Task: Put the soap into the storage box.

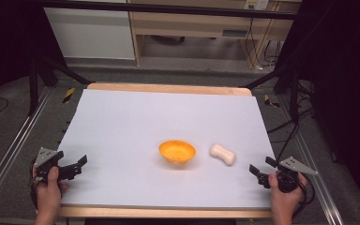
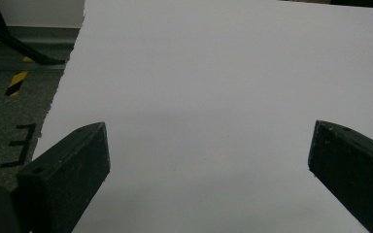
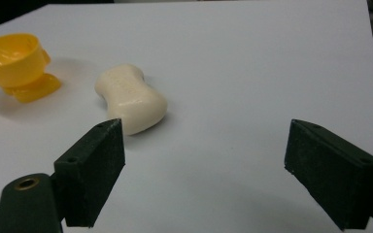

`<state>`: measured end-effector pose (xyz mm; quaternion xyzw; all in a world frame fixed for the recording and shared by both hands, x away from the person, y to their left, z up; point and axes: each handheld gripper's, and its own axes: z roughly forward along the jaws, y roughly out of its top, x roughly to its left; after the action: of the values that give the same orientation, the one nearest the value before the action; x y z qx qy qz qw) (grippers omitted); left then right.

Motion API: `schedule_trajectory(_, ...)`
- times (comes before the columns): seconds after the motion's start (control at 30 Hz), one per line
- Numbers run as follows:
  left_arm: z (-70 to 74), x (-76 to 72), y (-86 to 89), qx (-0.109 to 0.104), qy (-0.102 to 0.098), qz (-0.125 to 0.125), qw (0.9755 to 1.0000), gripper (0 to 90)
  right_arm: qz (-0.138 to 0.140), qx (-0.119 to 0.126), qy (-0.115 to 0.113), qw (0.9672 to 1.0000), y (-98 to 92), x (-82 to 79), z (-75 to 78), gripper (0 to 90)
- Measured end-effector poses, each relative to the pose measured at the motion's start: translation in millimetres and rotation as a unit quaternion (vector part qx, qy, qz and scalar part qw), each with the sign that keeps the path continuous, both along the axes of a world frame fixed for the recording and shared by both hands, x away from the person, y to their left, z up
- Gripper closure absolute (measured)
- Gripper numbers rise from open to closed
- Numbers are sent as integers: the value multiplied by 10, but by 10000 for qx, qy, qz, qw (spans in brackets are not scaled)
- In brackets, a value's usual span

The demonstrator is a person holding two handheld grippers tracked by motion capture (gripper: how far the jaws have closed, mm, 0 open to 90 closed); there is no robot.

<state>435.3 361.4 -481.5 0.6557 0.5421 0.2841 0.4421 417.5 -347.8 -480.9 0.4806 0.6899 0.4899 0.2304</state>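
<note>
While nothing lies between its jaws, the right gripper (image 3: 204, 160) stands spread wide and empty over bare white sheet, held low near the table's right front corner by the person's right hand (image 1: 283, 199). In the right gripper view, the cream bar of soap (image 3: 132, 98) lies just beyond the tip of the jaw on that view's left, near it but apart from it. The soap has a pinched waist and rests flat on the sheet. Farther off in the same view stands the orange bowl (image 3: 12, 56) on its small foot, upright and apart from the soap.

The left gripper (image 2: 209, 150) is likewise released, its jaws wide apart with only white sheet between them. The left hand (image 1: 49, 190) holds it near the front left corner of the table, well apart from the other things.

From the high view, the bowl sits a little right of the sheet's middle, with the soap just beside it on the right, lying at a slant. The white sheet (image 1: 159, 117) covers most of the wooden table (image 1: 168, 87), whose edge shows along the far side.
</note>
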Motion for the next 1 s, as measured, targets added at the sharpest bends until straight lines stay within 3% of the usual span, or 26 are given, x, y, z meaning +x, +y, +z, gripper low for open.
schedule_trajectory(0.2,-1,0,2,-35,11,-14,10000,9,325,-571,253,9975,67,88,87,219)
schedule_trajectory(0.27,-2,-2,3,-35,-11,-8,10000,9,531,-772,418,9947,108,143,104,226)
schedule_trajectory(0.33,-2,-3,5,-45,-11,-12,10000,9,658,-1169,645,9889,171,200,121,231)
schedule_trajectory(0.37,-2,-3,5,-45,-11,-12,10000,9,658,-1169,645,9889,171,200,121,231)
schedule_trajectory(0.4,-2,-3,5,-47,-9,-9,10000,9,772,-1522,796,9821,230,258,156,243)
schedule_trajectory(0.47,-2,-1,4,-48,8,-10,10000,9,881,-1716,892,9772,260,310,209,246)
schedule_trajectory(0.5,-2,-1,4,-48,8,-10,10000,9,881,-1716,892,9772,260,310,209,246)
schedule_trajectory(0.53,-2,3,2,-26,15,-15,10000,9,988,-1917,1003,9713,291,377,281,247)
schedule_trajectory(0.57,-1,3,2,-19,20,-21,10000,9,1051,-1989,1100,9681,311,409,314,247)
schedule_trajectory(0.6,-1,3,2,-19,20,-21,10000,9,1051,-1989,1100,9681,311,409,314,247)
schedule_trajectory(0.63,-2,2,1,-26,13,-15,10000,9,1106,-2098,1179,9643,329,442,343,247)
schedule_trajectory(0.67,-2,0,2,-35,11,-14,10000,9,1244,-2259,1362,9565,373,514,384,247)
schedule_trajectory(0.7,-2,-1,3,-40,11,-14,10000,9,1244,-2259,1362,9565,373,514,384,247)
schedule_trajectory(0.73,-2,1,3,-43,13,-14,10000,9,1339,-2406,1477,9499,409,561,407,247)
schedule_trajectory(0.77,-2,1,3,-43,13,-14,10000,9,1339,-2406,1477,9499,409,561,407,247)
schedule_trajectory(0.8,-1,2,3,-30,18,-22,10000,9,1425,-2519,1593,9438,456,609,423,247)
schedule_trajectory(0.83,-1,2,3,-30,18,-22,10000,9,1473,-2560,1640,9412,476,635,427,247)
schedule_trajectory(0.9,-2,1,2,-34,13,-22,10000,9,1478,-2559,1692,9402,503,658,428,247)
schedule_trajectory(0.93,-1,0,3,-40,12,-20,10000,9,1610,-2652,1764,9342,544,714,428,241)
schedule_trajectory(0.97,-1,0,3,-40,12,-20,10000,9,1610,-2652,1764,9342,544,714,428,241)
schedule_trajectory(1.0,-2,0,4,-42,13,-20,10000,9,1710,-2769,1887,9265,594,768,423,229)
